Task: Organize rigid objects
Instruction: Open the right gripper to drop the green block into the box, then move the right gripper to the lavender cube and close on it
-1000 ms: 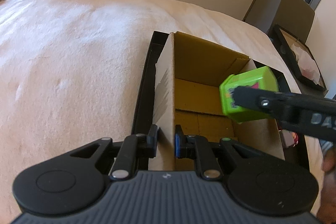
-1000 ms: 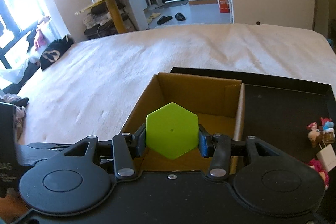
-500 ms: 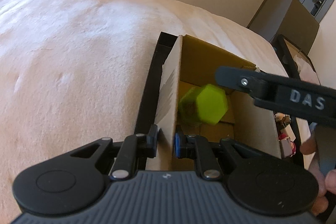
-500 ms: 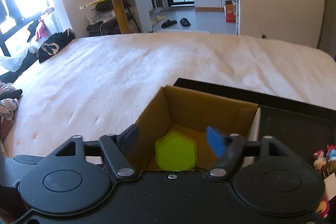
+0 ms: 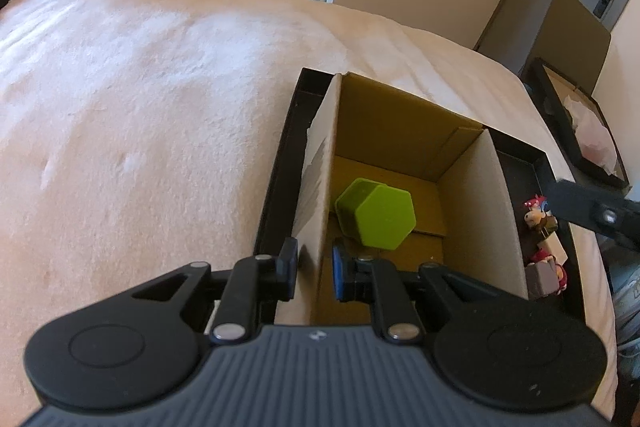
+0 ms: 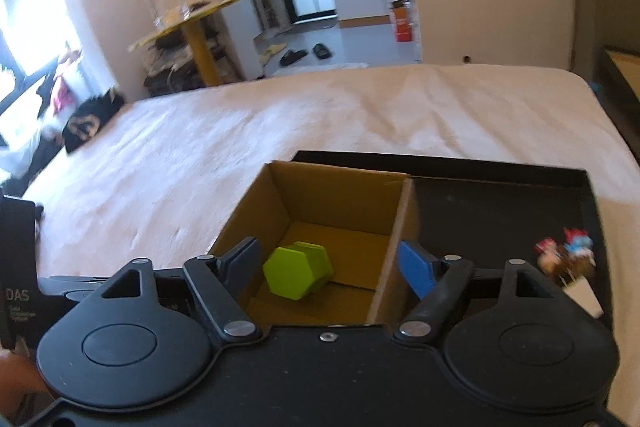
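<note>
My left tongs (image 5: 314,273) are clamped on the near end of the cardboard box's (image 5: 404,123) left wall, pinning the box in place. My right tongs (image 6: 332,263) have just been opening and now stand wide with nothing between them, poised above the box's near rim. The green hexagonal block (image 6: 298,275) lies loose on the box floor, tipped on its side, toward six o'clock of the box and close to the left wall. That is one piece put away, as I judge it.

The box holds only that block. It sits in the nine o'clock end of a shallow black tray (image 6: 500,219), which rests on the bed (image 5: 160,107). At the tray's three o'clock end a few small toy figures (image 6: 566,261) stand together, well apart from the box. I take those to be what is left to sort, though they are too small and blurred for me to tell how many there are.
</note>
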Tool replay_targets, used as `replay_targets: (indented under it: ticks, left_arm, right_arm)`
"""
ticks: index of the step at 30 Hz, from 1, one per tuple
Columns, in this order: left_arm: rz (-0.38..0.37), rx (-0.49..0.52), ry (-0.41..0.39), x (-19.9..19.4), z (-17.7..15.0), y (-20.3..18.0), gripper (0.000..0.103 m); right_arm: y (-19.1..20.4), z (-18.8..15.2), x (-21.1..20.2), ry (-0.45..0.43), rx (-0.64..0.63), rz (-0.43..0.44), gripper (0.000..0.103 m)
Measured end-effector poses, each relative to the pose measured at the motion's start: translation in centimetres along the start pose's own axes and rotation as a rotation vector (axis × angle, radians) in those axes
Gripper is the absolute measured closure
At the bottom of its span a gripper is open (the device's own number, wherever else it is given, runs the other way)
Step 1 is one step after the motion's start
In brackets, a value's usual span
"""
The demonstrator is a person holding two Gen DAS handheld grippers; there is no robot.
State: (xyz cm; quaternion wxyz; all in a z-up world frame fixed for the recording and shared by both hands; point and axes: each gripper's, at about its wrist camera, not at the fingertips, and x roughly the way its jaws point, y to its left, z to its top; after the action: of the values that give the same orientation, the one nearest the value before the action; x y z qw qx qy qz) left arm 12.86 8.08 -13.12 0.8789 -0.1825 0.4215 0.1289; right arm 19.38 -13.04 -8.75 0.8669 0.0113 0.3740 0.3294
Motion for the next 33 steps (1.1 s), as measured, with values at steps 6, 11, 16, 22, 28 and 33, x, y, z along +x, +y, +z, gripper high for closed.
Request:
replay_targets:
  ticks: [6,11,16,22,28,33]
  left_arm:
    - [0.007,0.016,-0.007,-0.6,0.3,-0.5,0.087]
    - [0.001,0.032,-0.002,-1.3,0.3,-1.1,0.075]
    - [0.015,0.063,-0.003,-2.0,0.3,-1.8,0.061]
    - [0.021,0.074,-0.009,-2.8,0.3,-2.3,0.040]
    - [0.049,0.088,-0.008,-3.2,0.3,-2.6,0.029]
    - [0.063,0.112,-0.005,-3.4,0.2,-3.1,0.026]
  right_arm:
    - [-3.1,-0.7,-2.4,-0.020,0.072,-0.041,0.026]
    - [-5.1,-1.7,-3.9,-0.037,0.112,-0.070,0.025]
    - [-6.7,-2.6,-4.7,-0.045,0.141,-0.096,0.025]
    - [-8.0,-3.6,-5.5,-0.052,0.171,-0.105,0.023]
    - [-9.3,-4.6,-5.9,-0.049,0.199,-0.119,0.023]
    - [-10.6,-5.5,-6.0,-0.049,0.227,-0.124,0.023]
